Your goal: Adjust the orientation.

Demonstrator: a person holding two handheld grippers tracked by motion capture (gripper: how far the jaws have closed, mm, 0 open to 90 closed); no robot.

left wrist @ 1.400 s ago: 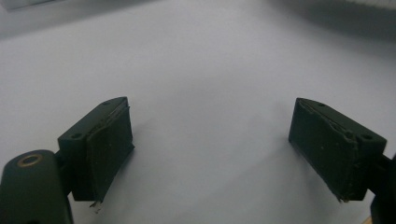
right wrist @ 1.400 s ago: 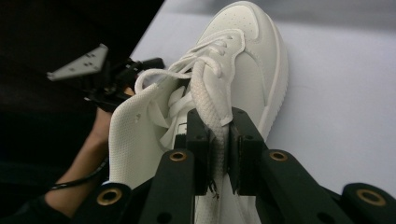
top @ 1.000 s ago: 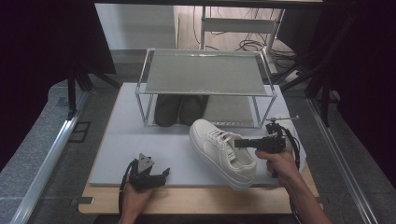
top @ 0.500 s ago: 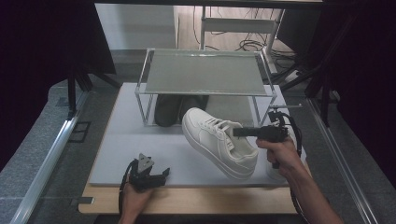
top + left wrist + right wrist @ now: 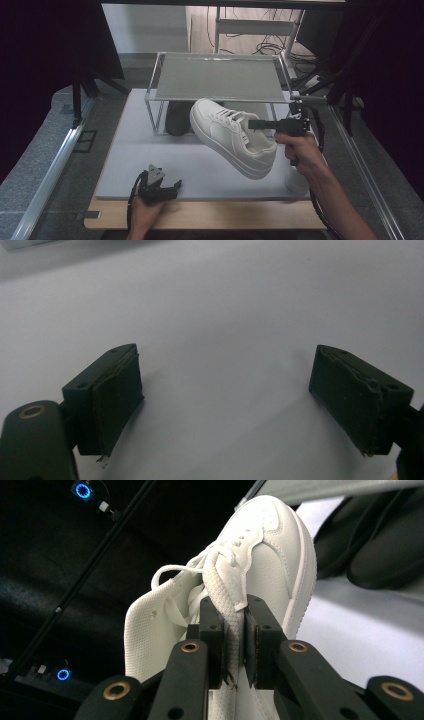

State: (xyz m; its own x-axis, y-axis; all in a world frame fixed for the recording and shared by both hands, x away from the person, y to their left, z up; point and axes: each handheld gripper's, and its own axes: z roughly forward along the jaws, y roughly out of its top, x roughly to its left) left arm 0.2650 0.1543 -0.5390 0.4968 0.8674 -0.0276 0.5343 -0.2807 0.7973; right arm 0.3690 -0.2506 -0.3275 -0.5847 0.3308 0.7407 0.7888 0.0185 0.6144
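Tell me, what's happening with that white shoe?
A person holds tongs in each hand. The right tongs pinch the white shoe by its tongue and hold it in the air, tilted, in front of the small metal rack. Black shoes sit under the rack. The left tongs rest open on the white mat, holding nothing.

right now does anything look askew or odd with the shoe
Yes. The white sneaker hangs tilted in the air in front of the rack, held only by its tongue pinched in the right gripper. The pad edges on the left gripper look frayed.
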